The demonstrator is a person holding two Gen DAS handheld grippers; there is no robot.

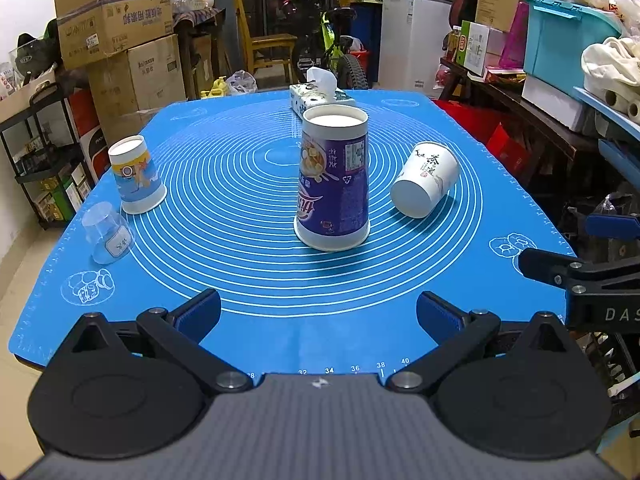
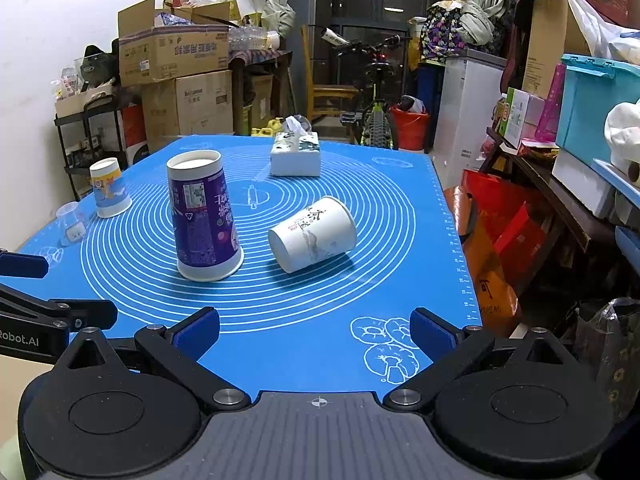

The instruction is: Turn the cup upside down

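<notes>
A tall purple paper cup (image 1: 334,178) (image 2: 204,216) stands upside down, mouth on the blue mat, near the middle. A white paper cup (image 1: 425,179) (image 2: 313,234) with black writing lies on its side to its right, base toward me. A blue-and-yellow cup (image 1: 137,174) (image 2: 108,188) stands upside down at the left. A clear plastic cup (image 1: 107,232) (image 2: 72,224) sits upside down at the left edge. My left gripper (image 1: 318,312) is open and empty above the mat's near edge. My right gripper (image 2: 314,330) is open and empty, to its right.
A tissue box (image 1: 320,96) (image 2: 295,154) sits at the far side of the blue mat (image 1: 240,280) (image 2: 300,320). Cardboard boxes (image 1: 116,28), a rack and a bicycle (image 1: 328,48) stand behind. Cluttered shelves (image 2: 560,168) line the right.
</notes>
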